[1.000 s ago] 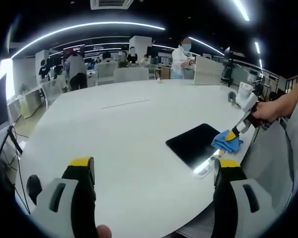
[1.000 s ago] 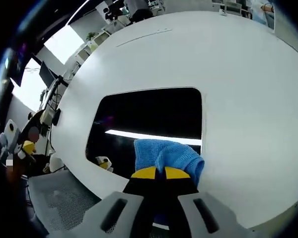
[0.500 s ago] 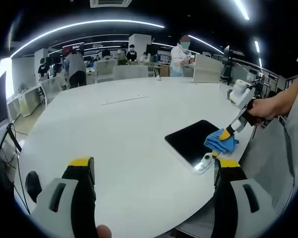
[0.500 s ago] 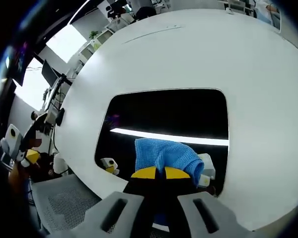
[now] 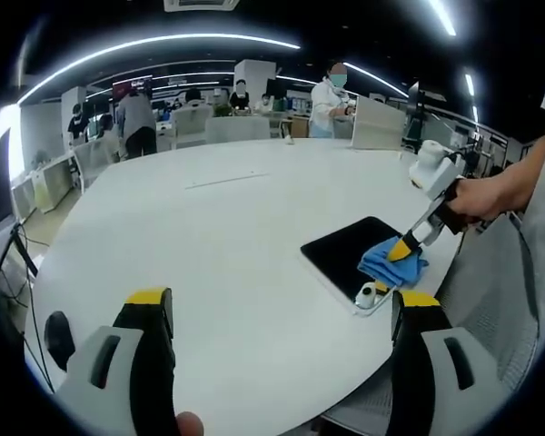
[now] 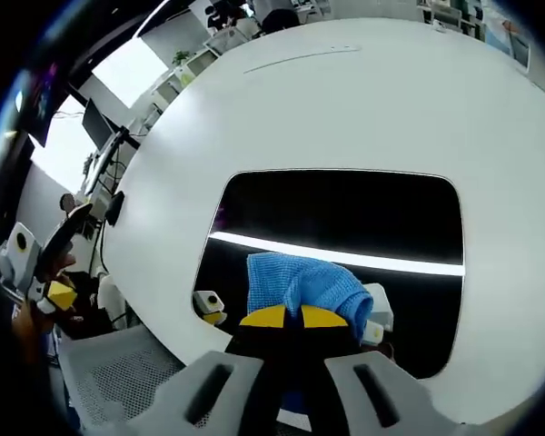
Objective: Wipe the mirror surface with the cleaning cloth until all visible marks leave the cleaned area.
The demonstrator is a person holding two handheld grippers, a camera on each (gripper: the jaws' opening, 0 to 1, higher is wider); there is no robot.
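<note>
Here, your right gripper (image 6: 284, 317) has its yellow-tipped jaws clamped together on the blue cloth (image 6: 300, 283), which bunches just beyond the tips and presses on the dark mirror (image 6: 345, 218) lying on the white table (image 6: 345, 109). The cloth hides the glass beneath it, so any marks there cannot be made out. Your left gripper (image 5: 282, 313) hangs over bare table, jaws wide apart, mirror (image 5: 345, 254) beyond its right finger.

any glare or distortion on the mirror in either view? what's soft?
Right gripper view: the mirror reads near black, crossed by one bright reflected ceiling-light streak; the cloth in the right gripper is sharp. Left gripper view: strong fisheye bend on the table edge and ceiling lights; the mirror is small and dark, background people soft.
</note>
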